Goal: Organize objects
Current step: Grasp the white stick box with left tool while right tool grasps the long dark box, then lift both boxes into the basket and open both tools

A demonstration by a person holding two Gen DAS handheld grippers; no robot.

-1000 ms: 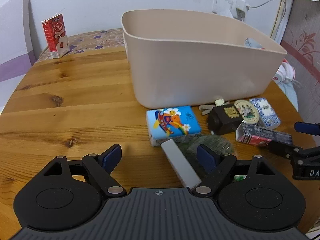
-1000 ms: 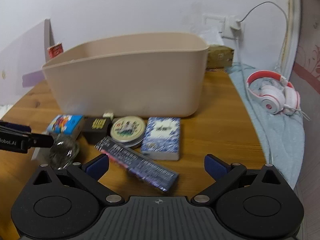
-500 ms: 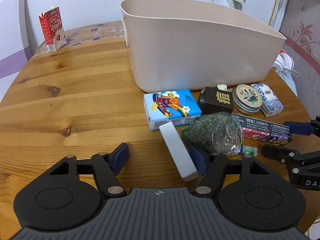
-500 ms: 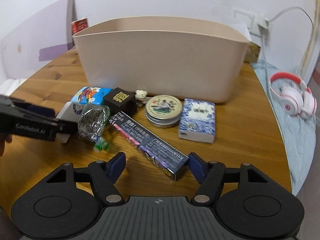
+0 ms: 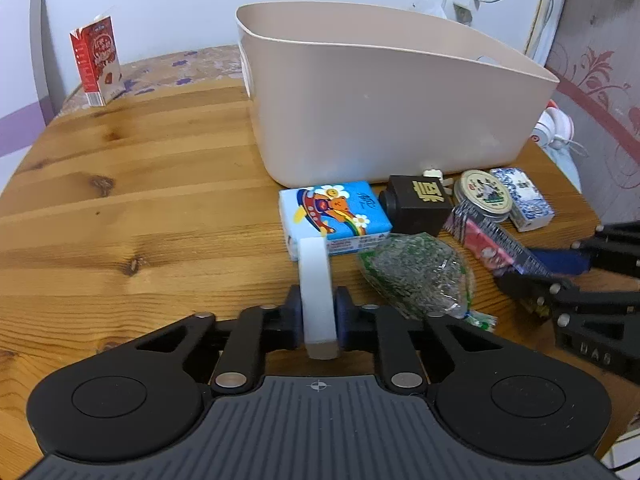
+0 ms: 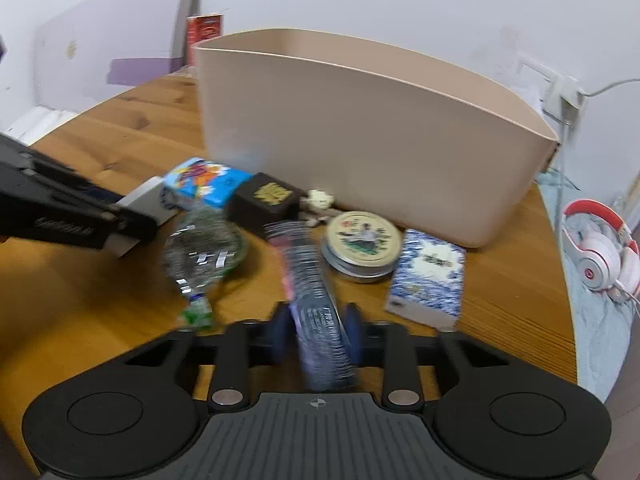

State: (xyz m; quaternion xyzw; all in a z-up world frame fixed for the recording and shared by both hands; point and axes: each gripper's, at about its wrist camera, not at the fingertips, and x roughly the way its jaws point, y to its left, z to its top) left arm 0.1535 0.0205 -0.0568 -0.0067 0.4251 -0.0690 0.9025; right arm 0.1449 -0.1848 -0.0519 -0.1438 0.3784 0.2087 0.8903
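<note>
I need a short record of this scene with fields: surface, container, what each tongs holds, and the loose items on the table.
surface: round wooden table
container: beige bin, standing upright behind the items
left tongs: shut on the white block
right tongs: jaws closing, long dark box between them
loose items: blue cartoon pack, dark cube box, round tin, blue-white box, clear bag of green stuff
far off: red carton, upright near the wall
</note>
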